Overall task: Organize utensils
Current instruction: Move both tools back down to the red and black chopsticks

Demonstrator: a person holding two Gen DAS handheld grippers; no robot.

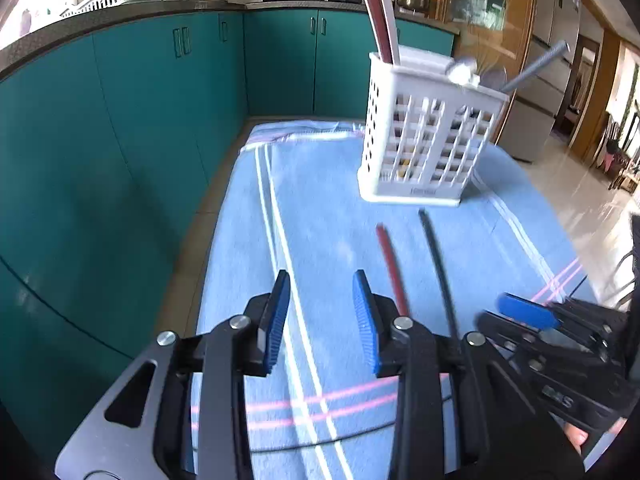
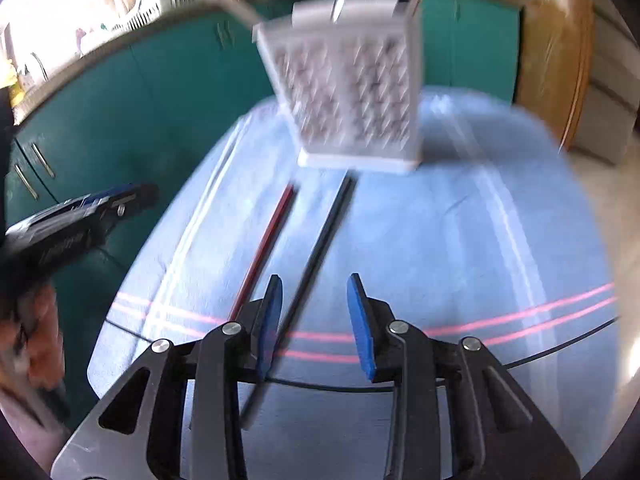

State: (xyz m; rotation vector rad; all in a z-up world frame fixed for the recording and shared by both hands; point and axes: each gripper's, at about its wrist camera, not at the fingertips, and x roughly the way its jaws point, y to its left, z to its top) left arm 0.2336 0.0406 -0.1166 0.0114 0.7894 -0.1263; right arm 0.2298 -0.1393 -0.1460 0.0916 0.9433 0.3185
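Your left gripper [image 1: 322, 320]: jaws parted, holding nothing, over the blue cloth [image 1: 332, 248].
Your right gripper [image 2: 314, 320]: jaws apart around the black chopstick [image 2: 320, 240], pads not pressing it.
Red chopstick [image 2: 268, 248]: lies just beside the black one.
White utensil basket [image 1: 424, 140]: stands at the cloth's far end.
Teal cabinets [image 1: 120, 140]: along the left edge.

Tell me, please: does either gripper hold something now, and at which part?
Nothing is held. The left gripper and right gripper are open, above the red chopstick and black chopstick on the cloth.

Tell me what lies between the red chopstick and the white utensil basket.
Only bare blue cloth separates the red chopstick from the white utensil basket, clearest in the left wrist view.
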